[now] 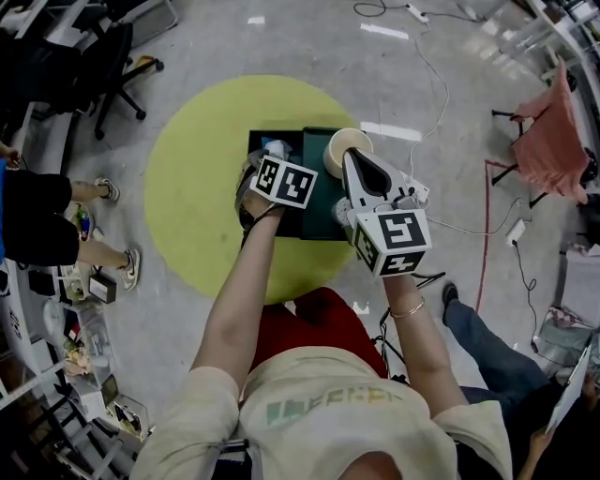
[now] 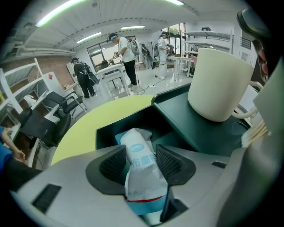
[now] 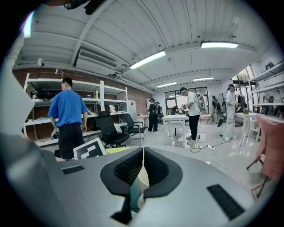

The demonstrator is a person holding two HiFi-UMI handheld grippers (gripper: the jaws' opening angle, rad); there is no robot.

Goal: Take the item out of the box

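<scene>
The left tongs [image 2: 141,162] are spread wide over the box [image 2: 106,133]. The packet [image 2: 142,177] inside lies right between them, its long side running along them. The right tongs [image 3: 142,166] are pressed together, farther off by the mug [image 1: 345,150].

Round yellow-green table [image 1: 187,187] w/ dark green box [image 1: 317,208] atop.

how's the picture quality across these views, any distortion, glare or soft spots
Head view: strong fisheye bend, dark corners, bright lamp glare on the floor. Left gripper view: the ceiling lights curve into arcs, the mug bulges large, and the packet is in fair focus. Right gripper view: black circular vignette, and the ceiling lamp is blown out.
</scene>
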